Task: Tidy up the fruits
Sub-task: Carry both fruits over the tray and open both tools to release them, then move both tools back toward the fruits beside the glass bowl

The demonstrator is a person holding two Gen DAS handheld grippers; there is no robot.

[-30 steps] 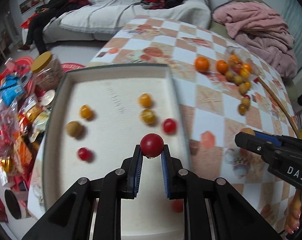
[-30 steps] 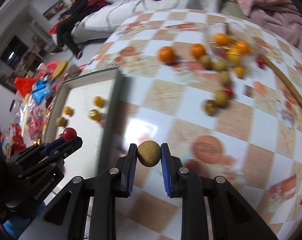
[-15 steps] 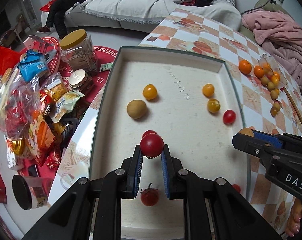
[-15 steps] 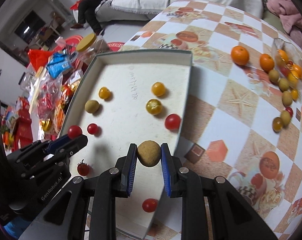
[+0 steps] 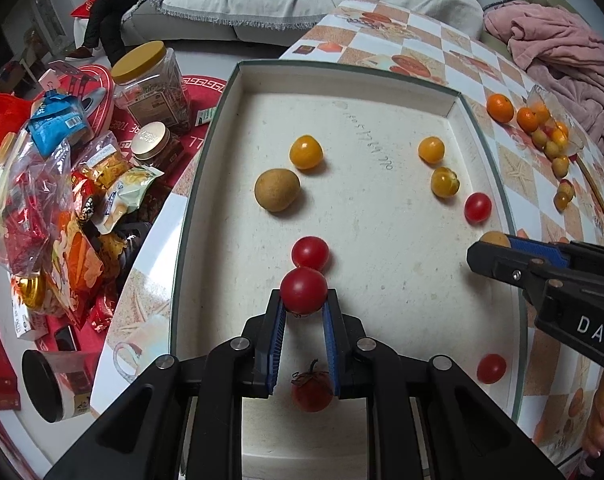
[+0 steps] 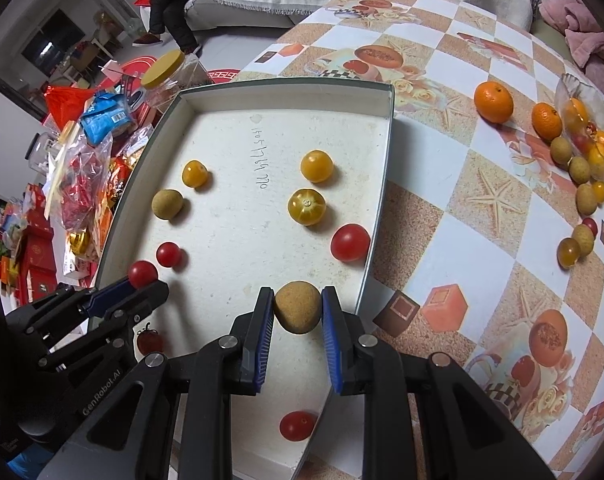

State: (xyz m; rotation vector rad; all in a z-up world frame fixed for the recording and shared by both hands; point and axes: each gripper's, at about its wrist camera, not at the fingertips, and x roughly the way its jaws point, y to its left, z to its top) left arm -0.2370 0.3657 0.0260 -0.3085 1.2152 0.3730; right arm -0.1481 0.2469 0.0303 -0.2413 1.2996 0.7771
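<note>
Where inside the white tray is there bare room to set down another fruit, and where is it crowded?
The tray is bare in its far strip, beyond the yellow tomatoes, and down its middle by the handwriting. Its near left corner is crowded: red tomatoes and the left tool.

Right claw points down over the near right corner of the white tray, its blue pads clamped on a tan round fruit. Just ahead and slightly right of it lies a red tomato; beyond that a yellow tomato. Below the claw, between its arms, another red tomato rests on the tray floor. To the left, the left claw grips a small red tomato. Far right on the checked tablecloth: oranges and loose small fruits.
</note>
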